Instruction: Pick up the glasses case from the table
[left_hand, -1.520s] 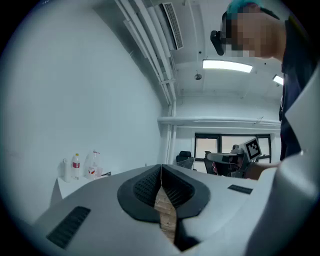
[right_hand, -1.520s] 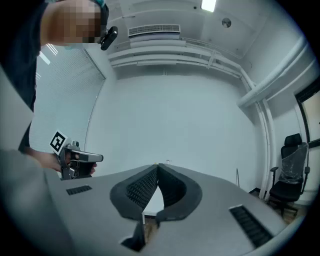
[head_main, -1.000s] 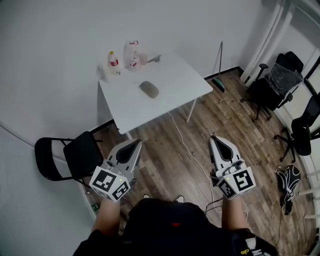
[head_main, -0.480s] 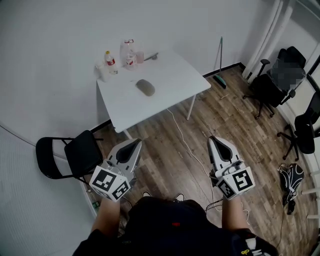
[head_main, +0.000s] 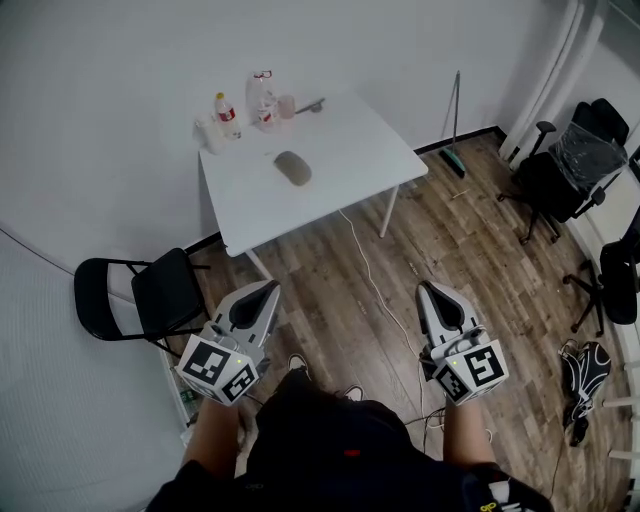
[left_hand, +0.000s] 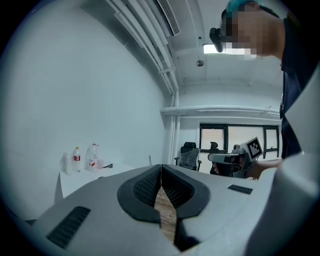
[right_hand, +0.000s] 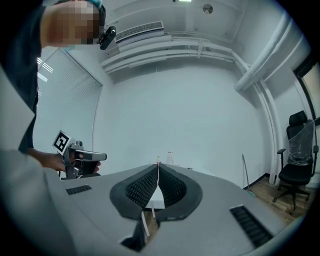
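Observation:
The glasses case (head_main: 292, 168), a grey oval, lies near the middle of the white table (head_main: 345, 150) across the room. My left gripper (head_main: 263, 291) and right gripper (head_main: 432, 290) are held side by side over the wooden floor. Both are well short of the table and point toward it. In the left gripper view the jaws (left_hand: 161, 168) meet with nothing between them. It is the same in the right gripper view (right_hand: 158, 165). The case is too small to make out in either gripper view.
Bottles (head_main: 228, 112) and a cup stand at the table's far left corner. A black folding chair (head_main: 150, 300) stands left of me and office chairs (head_main: 570, 170) at the right. A white cable (head_main: 372, 285) runs across the floor, and a broom (head_main: 452, 130) leans on the wall.
Both grippers have sunk a little lower in the head view, and the person's feet now show beneath them. The jaws stay shut and the case has not moved.

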